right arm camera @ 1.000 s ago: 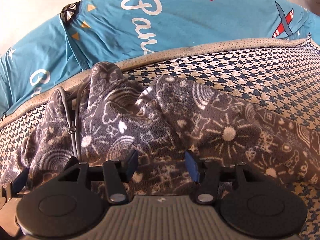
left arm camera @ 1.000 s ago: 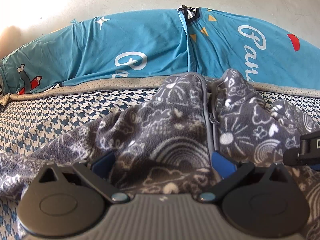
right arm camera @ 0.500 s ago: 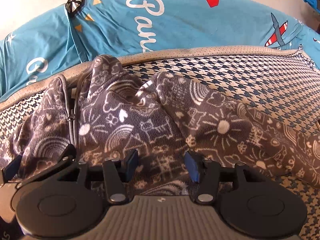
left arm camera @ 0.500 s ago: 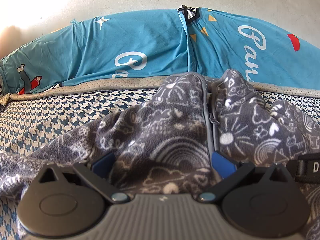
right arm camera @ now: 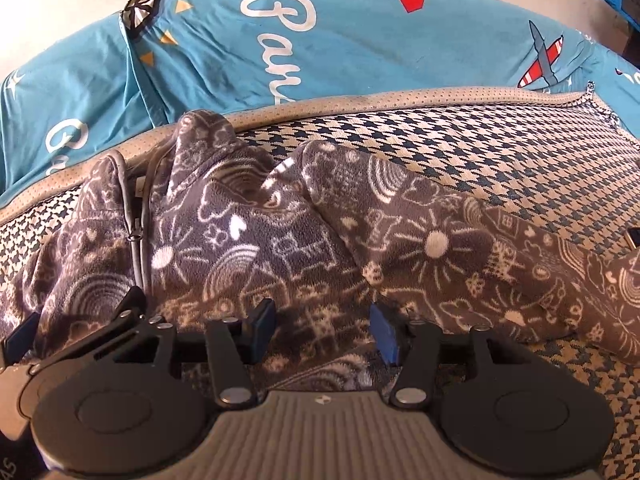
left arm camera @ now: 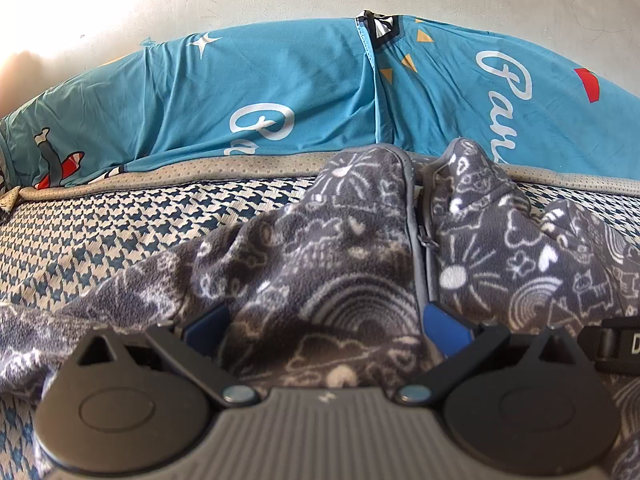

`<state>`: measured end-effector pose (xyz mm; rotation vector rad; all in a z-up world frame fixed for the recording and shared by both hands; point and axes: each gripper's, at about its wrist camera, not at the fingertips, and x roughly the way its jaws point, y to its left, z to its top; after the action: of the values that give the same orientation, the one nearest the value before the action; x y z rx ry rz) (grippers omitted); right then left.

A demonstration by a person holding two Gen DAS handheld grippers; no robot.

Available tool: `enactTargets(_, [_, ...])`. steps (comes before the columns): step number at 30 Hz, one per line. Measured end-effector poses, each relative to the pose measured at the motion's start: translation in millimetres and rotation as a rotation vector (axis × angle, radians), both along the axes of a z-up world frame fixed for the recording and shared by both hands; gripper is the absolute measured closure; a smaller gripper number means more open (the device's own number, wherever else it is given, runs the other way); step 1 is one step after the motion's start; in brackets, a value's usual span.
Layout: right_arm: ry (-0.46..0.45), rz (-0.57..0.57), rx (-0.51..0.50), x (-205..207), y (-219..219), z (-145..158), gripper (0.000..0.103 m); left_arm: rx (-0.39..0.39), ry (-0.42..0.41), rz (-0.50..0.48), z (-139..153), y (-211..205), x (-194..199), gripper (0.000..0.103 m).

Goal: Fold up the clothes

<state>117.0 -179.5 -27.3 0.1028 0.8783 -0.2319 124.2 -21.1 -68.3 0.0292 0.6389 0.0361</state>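
Fleece jacket (left arm camera: 320,272) on mattress (left arm camera: 100,232); both grippers' fingers (left arm camera: 206,326) (right arm camera: 262,326) spread, low over hem.

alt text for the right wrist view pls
The right tool, jaws open, sits low over a grey doodle-print fleece jacket spread on a houndstooth bed cover. The left tool shows at far left; a blue printed sheet lies behind.

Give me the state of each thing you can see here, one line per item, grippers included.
Grey fleece jacket: unfolded, rumpled, lying on the checked cover.
Jacket zipper: closed partway, collar open.
Left gripper: open, fleece between its fingers.
Right gripper: open over the hem.
Blue pillows: propped against the wall.
Checked cover: spread flat.
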Motion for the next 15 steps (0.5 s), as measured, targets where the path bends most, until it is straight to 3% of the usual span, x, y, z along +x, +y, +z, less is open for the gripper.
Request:
enactTargets(10, [0.009,-0.019,0.033,1.4,-2.8,-1.9,0.050,0.000,0.001,0.000,0.2,0.0,-0.8,0.000])
enactTargets(15, [-0.010,-0.022,-0.024,-2.4,4.6,-3.4,0.049,0.000,0.001,0.000,0.0,-0.1,-1.0,0.000])
